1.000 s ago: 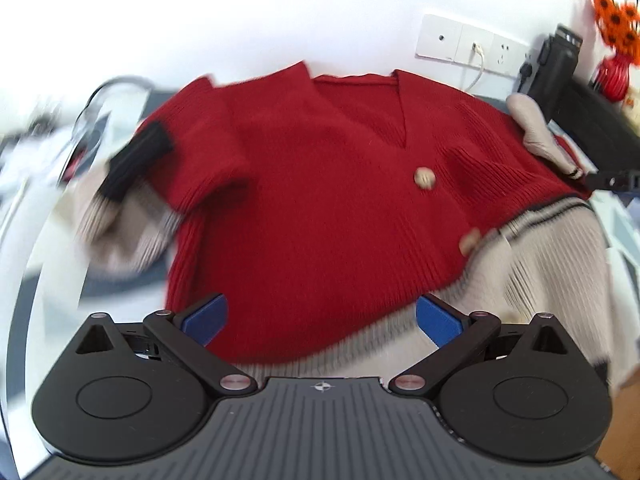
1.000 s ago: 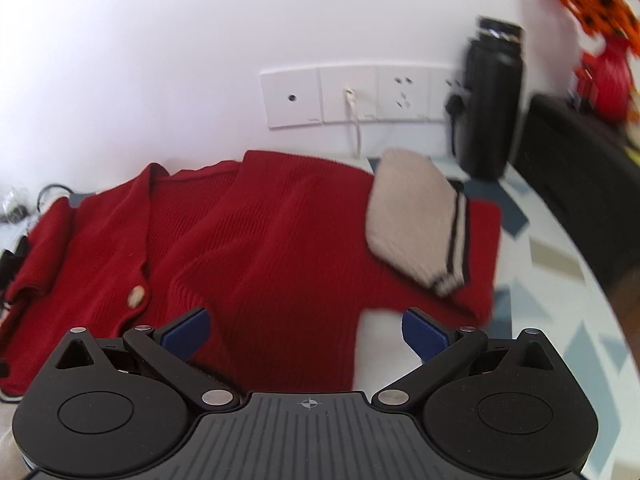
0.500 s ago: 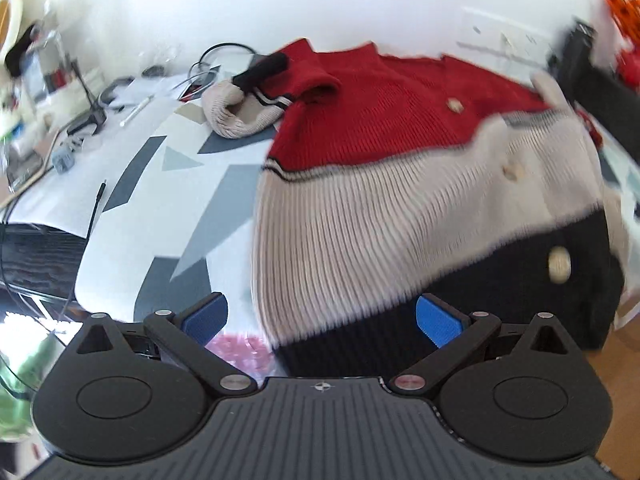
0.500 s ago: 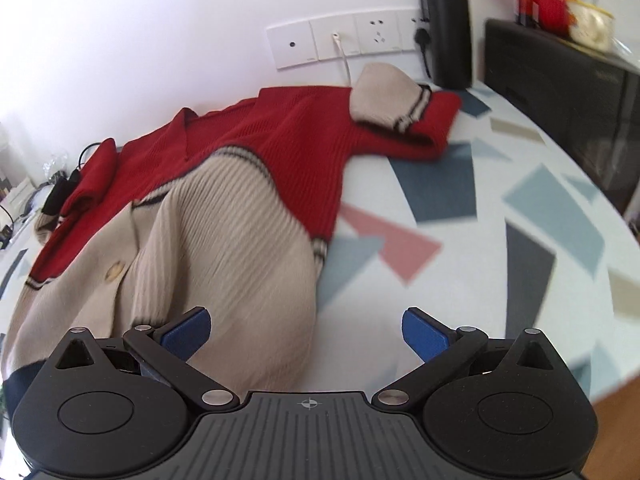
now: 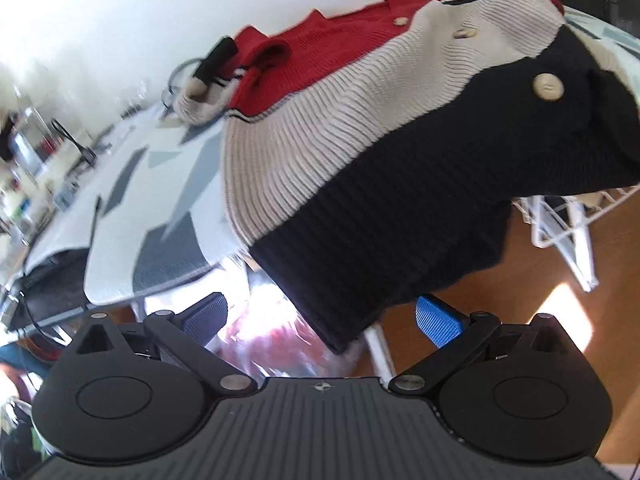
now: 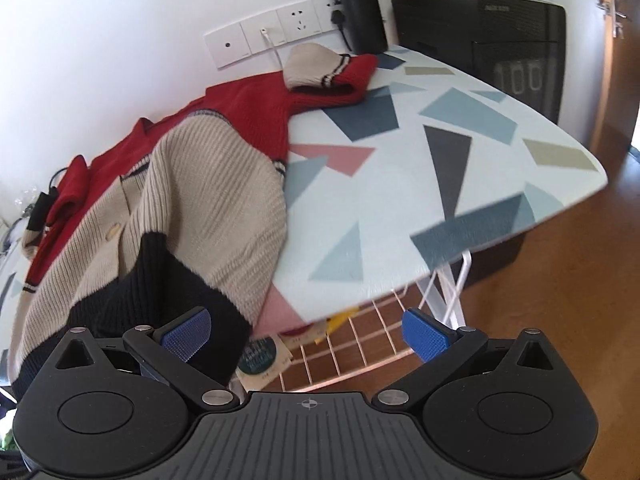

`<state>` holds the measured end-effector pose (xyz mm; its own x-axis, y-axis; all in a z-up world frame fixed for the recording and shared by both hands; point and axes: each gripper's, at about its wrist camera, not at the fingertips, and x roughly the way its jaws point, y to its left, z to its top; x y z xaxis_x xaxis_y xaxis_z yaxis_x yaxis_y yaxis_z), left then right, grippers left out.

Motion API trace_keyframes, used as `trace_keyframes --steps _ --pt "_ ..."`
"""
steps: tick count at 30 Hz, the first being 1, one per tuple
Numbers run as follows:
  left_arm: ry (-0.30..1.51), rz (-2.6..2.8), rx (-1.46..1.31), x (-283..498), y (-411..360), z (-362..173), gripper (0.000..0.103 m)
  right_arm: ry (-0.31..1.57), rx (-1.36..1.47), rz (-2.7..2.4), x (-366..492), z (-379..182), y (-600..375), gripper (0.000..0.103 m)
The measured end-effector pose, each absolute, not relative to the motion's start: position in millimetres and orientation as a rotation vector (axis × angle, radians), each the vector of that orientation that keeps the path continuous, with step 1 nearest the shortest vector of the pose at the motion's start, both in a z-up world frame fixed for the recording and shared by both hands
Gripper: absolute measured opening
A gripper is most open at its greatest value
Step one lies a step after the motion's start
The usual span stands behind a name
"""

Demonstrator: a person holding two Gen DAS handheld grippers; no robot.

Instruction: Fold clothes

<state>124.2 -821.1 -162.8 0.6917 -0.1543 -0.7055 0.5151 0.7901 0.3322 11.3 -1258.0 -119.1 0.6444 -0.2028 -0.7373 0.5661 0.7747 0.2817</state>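
Red, cream and dark blue knit cardigan [image 5: 360,128] with round buttons, lying on the patterned board [image 6: 460,184], bottom edge hanging off. Left tongs [image 5: 320,316] and right tongs [image 6: 306,332] wide apart, empty.

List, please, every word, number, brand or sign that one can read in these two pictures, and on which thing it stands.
"100": pale digits on the front of the black appliance, faint, so uncertain.
Brand line near that appliance's top: too small to read.
Round dark label under the ironing board: print blurred, unreadable.
Cardigan, wall sockets, black bottle: no readable text.
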Motion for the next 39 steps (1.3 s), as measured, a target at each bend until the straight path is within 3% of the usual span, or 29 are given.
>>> trace_keyframes --steps 10,14,25,35,37,39 --pt "0.472 -0.238 0.607 129 -795 -151 0.103 0.820 0.450 -0.466 33 -138 -1185 0.102" --pt "0.569 -0.260 0.546 148 -784 -153 0.103 0.826 0.415 -0.447 48 -138 -1165 0.102" --pt "0.478 -0.298 0.623 155 -795 -139 0.103 0.840 0.310 -0.523 67 -148 -1145 0.102" --pt "0.558 -0.215 0.448 187 -774 -115 0.103 0.813 0.279 -0.647 84 -177 -1145 0.102" --pt "0.562 -0.210 0.420 189 -771 -110 0.103 0.786 0.285 -0.719 79 -178 -1149 0.095" --pt "0.564 -0.183 0.358 193 -761 -103 0.103 0.718 0.294 -0.860 66 -174 -1155 0.096"
